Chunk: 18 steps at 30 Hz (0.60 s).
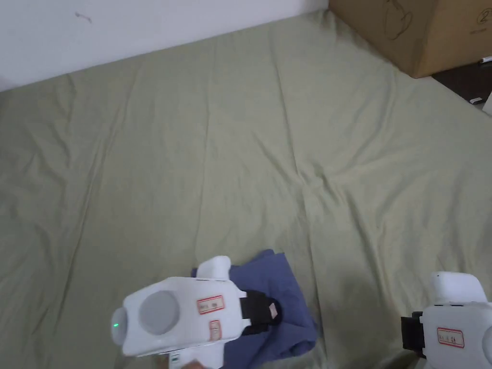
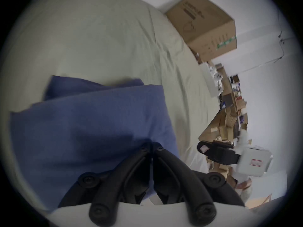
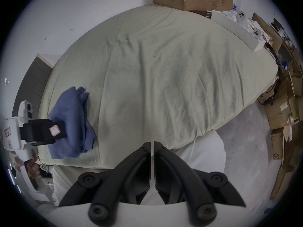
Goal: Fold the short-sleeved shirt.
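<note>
Currently the blue shirt (image 1: 278, 307) is seen folded into a compact stack at the lower centre of the head view, near the bed sheet's (image 1: 240, 144) front edge. Left gripper (image 2: 152, 144) jaws are closed just over it, seemingly empty; right gripper (image 3: 152, 143) jaws are closed on nothing, well clear. If the left gripper is dragged across on withdrawal, the top layer could be snagged and the stack pulled open or off the edge.

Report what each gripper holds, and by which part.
Nothing held. Left gripper is shut, empty, over the folded blue shirt; right gripper is shut, empty.
</note>
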Motion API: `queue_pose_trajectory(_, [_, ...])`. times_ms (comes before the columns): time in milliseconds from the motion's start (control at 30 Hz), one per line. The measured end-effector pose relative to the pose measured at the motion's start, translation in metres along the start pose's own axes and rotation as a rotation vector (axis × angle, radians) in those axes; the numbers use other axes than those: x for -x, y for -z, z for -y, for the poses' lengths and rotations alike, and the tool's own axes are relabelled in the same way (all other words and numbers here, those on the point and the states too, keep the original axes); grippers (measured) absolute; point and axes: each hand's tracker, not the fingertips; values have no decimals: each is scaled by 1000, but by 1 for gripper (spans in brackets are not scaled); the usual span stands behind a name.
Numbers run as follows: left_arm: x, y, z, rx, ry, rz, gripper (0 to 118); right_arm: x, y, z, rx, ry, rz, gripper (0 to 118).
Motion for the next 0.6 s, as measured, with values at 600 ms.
queue_pose_trajectory(600, [-4,-32,-4,-76,-27,133,5,24,-1,-12,7,-67,-7,4])
